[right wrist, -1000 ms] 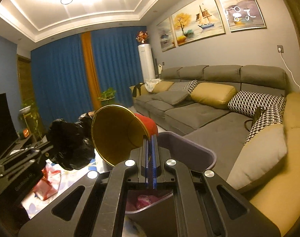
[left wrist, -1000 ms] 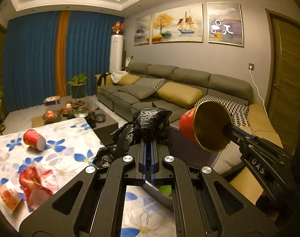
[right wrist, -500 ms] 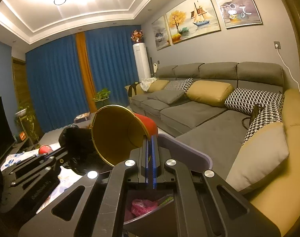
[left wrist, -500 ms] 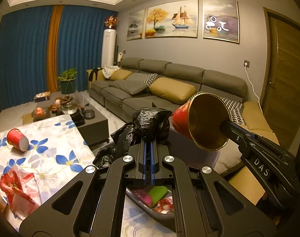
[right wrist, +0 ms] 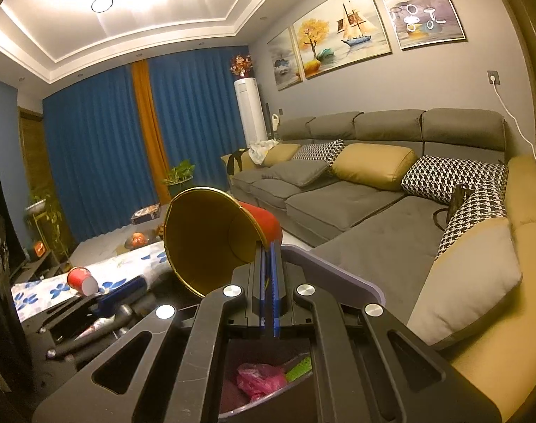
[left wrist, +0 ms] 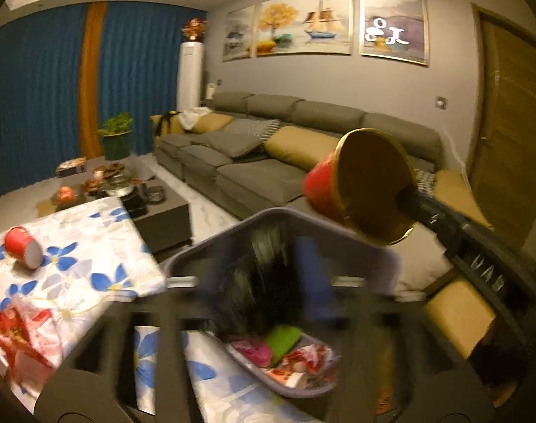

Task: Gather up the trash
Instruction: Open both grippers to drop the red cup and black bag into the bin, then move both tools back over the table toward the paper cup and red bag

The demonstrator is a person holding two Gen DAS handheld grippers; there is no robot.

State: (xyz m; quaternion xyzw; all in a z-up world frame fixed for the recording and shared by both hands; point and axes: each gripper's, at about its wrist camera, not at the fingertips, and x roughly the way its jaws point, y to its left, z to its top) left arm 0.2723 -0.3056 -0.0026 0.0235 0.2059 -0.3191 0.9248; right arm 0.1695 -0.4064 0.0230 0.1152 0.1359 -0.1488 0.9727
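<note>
Left gripper (left wrist: 271,282) over purple bin (left wrist: 211,246), jaws opening, blurred black bag (left wrist: 264,289) between them. Right gripper (right wrist: 268,257) clamped on rim of red cup (right wrist: 215,236), tilted over bin's far edge. Second cup (left wrist: 23,246) lies near desk (left wrist: 91,246) edge; sofa (right wrist: 338,204) just beside bin

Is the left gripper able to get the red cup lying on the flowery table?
Probably yes. The cup lies on its side on the table with nothing around it. The left gripper is over the bin, its jaws opening and blurred, so it looks free to swing over.
</note>
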